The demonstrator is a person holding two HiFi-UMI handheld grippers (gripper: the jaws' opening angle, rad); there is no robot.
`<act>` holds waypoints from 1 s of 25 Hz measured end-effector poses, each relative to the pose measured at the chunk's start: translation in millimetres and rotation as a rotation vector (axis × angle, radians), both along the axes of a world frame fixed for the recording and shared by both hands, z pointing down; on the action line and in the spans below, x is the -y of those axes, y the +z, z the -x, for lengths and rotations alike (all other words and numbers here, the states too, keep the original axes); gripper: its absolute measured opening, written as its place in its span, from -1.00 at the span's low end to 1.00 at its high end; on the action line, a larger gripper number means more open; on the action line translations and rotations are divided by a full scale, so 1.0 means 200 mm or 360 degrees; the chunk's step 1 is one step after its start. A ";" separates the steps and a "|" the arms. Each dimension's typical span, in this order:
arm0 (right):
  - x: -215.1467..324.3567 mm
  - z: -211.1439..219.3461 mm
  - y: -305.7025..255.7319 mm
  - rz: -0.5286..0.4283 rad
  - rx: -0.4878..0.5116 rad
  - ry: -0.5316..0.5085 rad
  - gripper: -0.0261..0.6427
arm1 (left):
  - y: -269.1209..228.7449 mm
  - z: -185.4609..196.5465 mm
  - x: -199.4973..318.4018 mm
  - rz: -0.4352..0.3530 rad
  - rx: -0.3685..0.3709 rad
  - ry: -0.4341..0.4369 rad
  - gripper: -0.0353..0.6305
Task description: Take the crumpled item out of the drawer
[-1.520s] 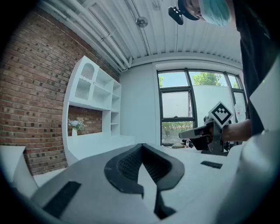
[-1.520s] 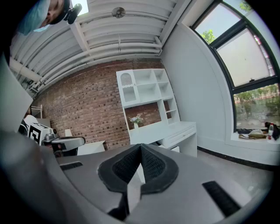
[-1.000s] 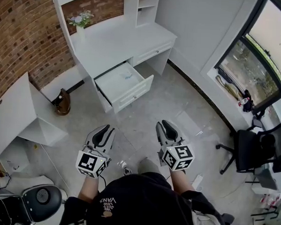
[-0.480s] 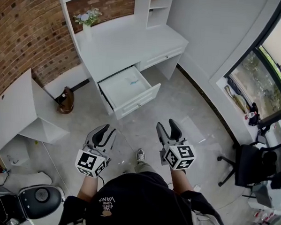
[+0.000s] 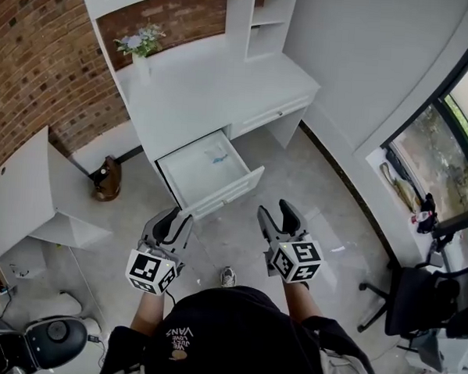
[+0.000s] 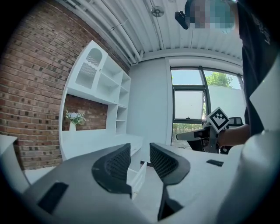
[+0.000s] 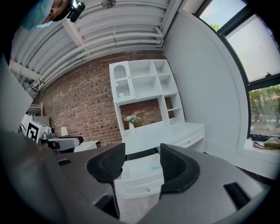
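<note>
The white drawer (image 5: pixel 189 174) stands pulled out from the white desk (image 5: pixel 200 87). A small pale crumpled item (image 5: pixel 216 155) with a bluish tint lies in its far right part. Both grippers hang over the floor short of the drawer, well apart from it. My left gripper (image 5: pixel 174 221) and my right gripper (image 5: pixel 277 216) have their jaws opening, with nothing between them. In the right gripper view the drawer (image 7: pixel 144 181) and the crumpled item (image 7: pixel 156 167) show beyond that gripper (image 7: pixel 142 151). In the left gripper view a drawer corner (image 6: pixel 136 175) shows past that gripper (image 6: pixel 139 151).
A vase of flowers (image 5: pixel 140 43) stands on the desk's back left, under shelves against a brick wall (image 5: pixel 37 62). A second white table (image 5: pixel 26 191) and a brown object (image 5: pixel 105 177) on the floor are at left. An office chair (image 5: pixel 416 297) stands at right by the window.
The person has stepped toward the desk, so the drawer lies closer to both grippers. Both pairs of jaws have spread wider.
</note>
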State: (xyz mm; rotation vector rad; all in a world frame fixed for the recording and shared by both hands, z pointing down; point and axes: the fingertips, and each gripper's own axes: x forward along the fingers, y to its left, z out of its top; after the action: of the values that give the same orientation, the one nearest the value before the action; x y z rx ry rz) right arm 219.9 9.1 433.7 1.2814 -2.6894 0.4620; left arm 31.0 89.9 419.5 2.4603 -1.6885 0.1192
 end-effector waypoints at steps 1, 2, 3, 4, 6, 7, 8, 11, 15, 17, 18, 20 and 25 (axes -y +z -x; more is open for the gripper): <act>0.05 0.00 0.00 0.0003 -0.0003 -0.0013 -0.25 | 0.00 0.00 0.04 0.0001 -0.0001 -0.0016 -0.54; 0.09 0.01 0.01 0.0006 -0.0007 -0.0030 -0.25 | 0.01 0.00 0.08 0.0003 -0.0002 -0.0032 -0.54; 0.13 0.01 0.01 0.0007 -0.0015 -0.0050 -0.25 | 0.02 0.00 0.11 0.0006 -0.0004 -0.0048 -0.54; 0.17 0.02 0.02 0.0010 -0.0025 -0.0072 -0.25 | 0.03 0.01 0.15 0.0011 -0.0006 -0.0062 -0.54; 0.24 0.05 0.04 0.0022 -0.0042 -0.0104 -0.25 | 0.04 0.03 0.21 0.0021 -0.0008 -0.0085 -0.54; 0.28 0.07 0.05 0.0031 -0.0046 -0.0113 -0.25 | 0.05 0.05 0.24 0.0025 -0.0009 -0.0094 -0.54; 0.31 0.10 0.07 0.0042 -0.0047 -0.0120 -0.25 | 0.05 0.06 0.26 0.0029 -0.0011 -0.0100 -0.54; 0.38 0.17 0.10 0.0064 -0.0052 -0.0135 -0.25 | 0.09 0.13 0.33 0.0048 -0.0025 -0.0115 -0.54; 0.47 0.29 0.13 0.0072 -0.0067 -0.0115 -0.25 | 0.13 0.24 0.44 0.0058 -0.0041 -0.0082 -0.54; 0.53 0.36 0.13 0.0066 -0.0074 -0.0082 -0.25 | 0.14 0.30 0.51 0.0059 -0.0049 -0.0040 -0.54; 0.56 0.40 0.13 0.0067 -0.0078 -0.0064 -0.25 | 0.14 0.34 0.54 0.0063 -0.0048 -0.0015 -0.54; 0.61 0.49 0.14 0.0077 -0.0081 -0.0027 -0.25 | 0.15 0.41 0.61 0.0076 -0.0034 0.0043 -0.54; 0.71 0.69 0.18 0.0116 -0.0092 0.0095 -0.25 | 0.15 0.59 0.78 0.0091 -0.0032 0.0203 -0.54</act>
State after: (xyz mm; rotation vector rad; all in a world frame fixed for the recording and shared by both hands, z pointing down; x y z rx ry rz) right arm 82.3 -133.2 469.6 1.3372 -2.5685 0.5165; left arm -87.7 -66.4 450.1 2.5165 -1.4986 0.1547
